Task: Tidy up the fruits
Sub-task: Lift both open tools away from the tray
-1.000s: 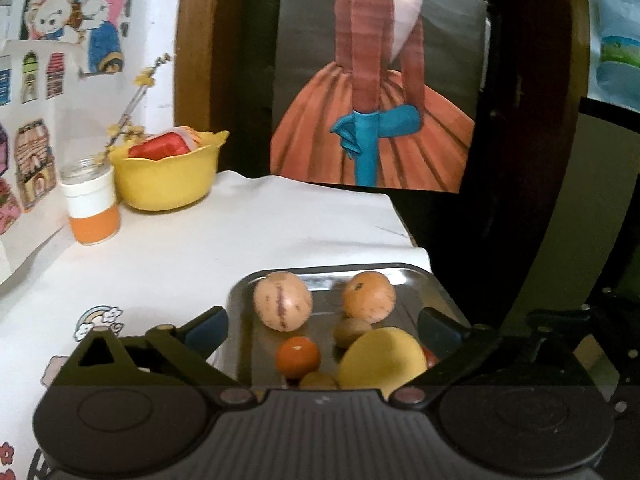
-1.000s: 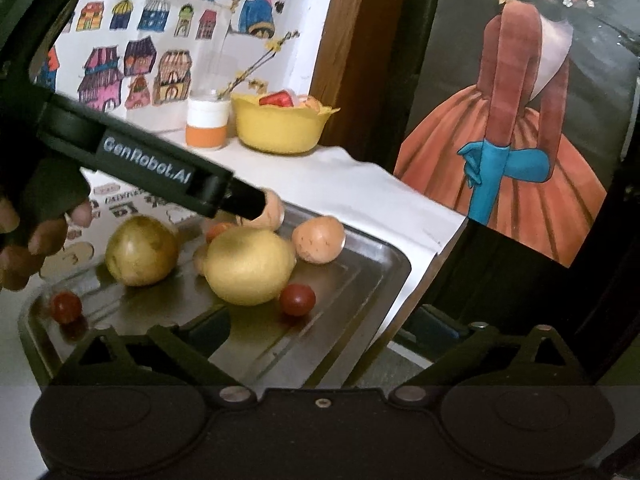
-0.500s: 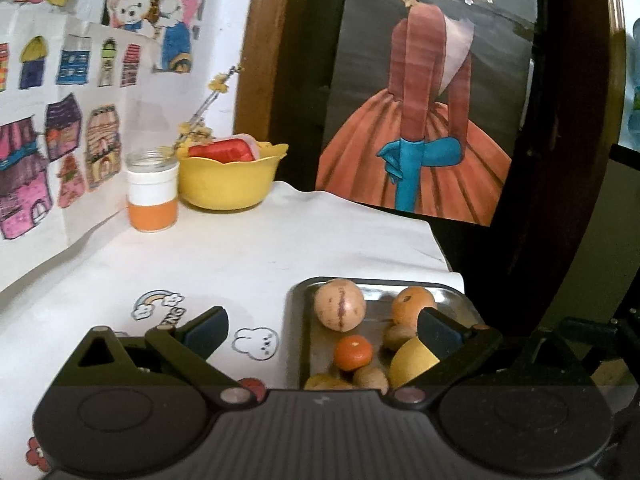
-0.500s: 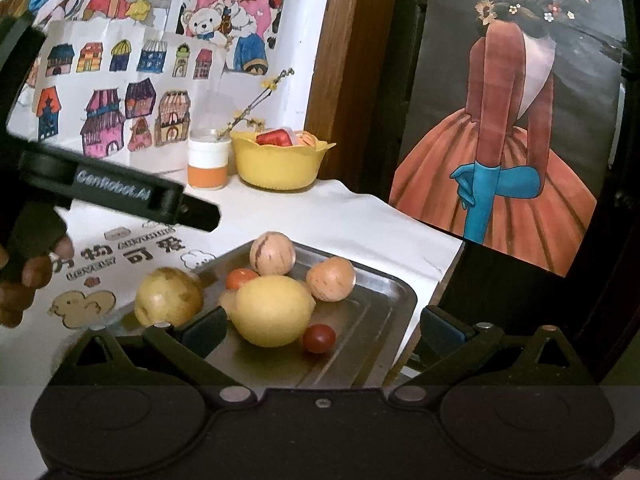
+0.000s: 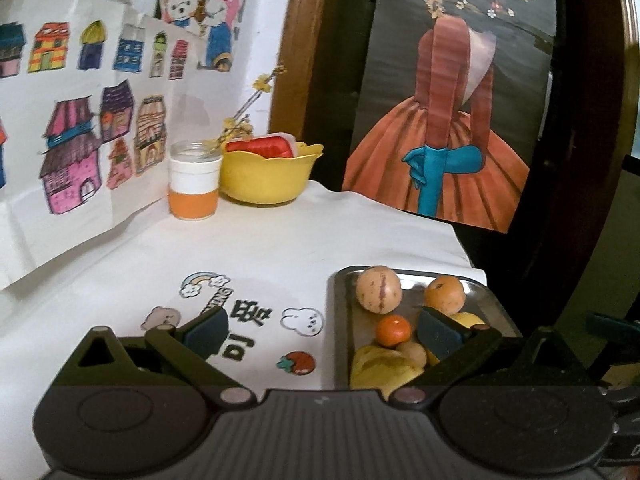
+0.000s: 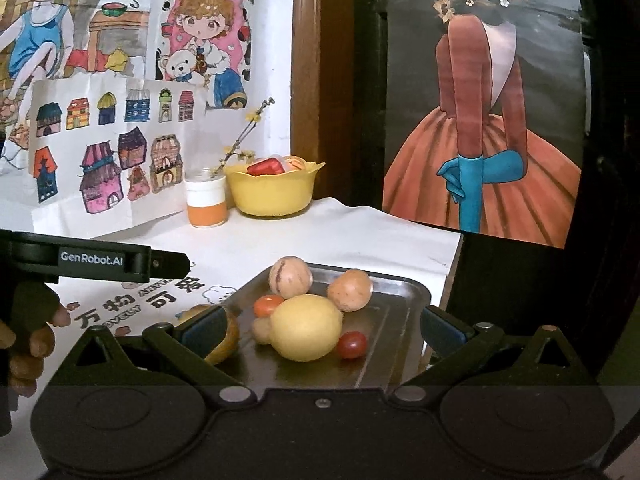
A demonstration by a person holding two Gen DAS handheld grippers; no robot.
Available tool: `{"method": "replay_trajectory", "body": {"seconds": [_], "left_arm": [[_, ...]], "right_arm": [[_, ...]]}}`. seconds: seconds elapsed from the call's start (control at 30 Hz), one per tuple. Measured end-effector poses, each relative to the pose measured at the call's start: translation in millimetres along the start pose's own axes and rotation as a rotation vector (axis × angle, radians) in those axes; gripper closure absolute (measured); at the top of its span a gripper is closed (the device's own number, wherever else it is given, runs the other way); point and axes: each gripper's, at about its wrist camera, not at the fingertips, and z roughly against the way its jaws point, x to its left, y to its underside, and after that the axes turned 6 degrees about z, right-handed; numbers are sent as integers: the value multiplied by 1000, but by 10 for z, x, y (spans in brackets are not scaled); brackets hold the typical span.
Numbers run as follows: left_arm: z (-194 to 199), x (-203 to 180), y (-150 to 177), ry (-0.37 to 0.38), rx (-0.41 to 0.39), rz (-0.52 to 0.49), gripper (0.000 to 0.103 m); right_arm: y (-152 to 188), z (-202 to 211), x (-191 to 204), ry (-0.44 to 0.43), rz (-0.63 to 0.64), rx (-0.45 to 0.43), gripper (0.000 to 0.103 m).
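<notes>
Both of your grippers hang above the bench with fingers spread wide and nothing between them. The fruits sit bunched in the shallow steel tray (image 6: 404,312) at the right front corner of the white printed cloth (image 5: 248,248). A yellow scalloped plastic bowl (image 6: 272,196), well apart at the back beside the orange-and-white jar (image 6: 206,204), looks the likely place for them, though that is a guess from the task alone.

The right gripper (image 6: 320,326) is lined up on the tray, so lead with it. The large yellow lemon (image 6: 306,328) sits nearest; the small red cherry tomato (image 6: 351,345) is just beside it on the right, with a little brown fruit (image 6: 262,330) and a small orange tangerine (image 6: 267,306) crowding its left. Come down straight over the lemon, keep the fingers wide until they pass its widest part, and close gently. Watch that the right finger does not nudge the tomato away.

Behind it, the striped tan round fruit (image 6: 290,278) and the peach-coloured round fruit (image 6: 350,290) can wait.

Keep the left gripper (image 5: 320,330) clear, over the cloth, so the two tools do not cross above the tray.
</notes>
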Motion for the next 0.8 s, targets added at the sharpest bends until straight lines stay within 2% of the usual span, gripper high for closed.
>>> {"method": "replay_trajectory", "body": {"seconds": [0.37,0.5,0.7,0.8], "left_arm": [[408,210,193,-42,-47,47,0],[519,318,239,-65,-41,98,0],[678,485,361,-55,-36,208,0],[777,506,440,-61,-49,211,0]], "right_arm": [[-17,137,234,-7,-7,6,1],[-24,210,304,-3,-10,7,1],[-11,344,416,17,-34,-19,1],[6,405,495,32,-41,-25,1]]}}
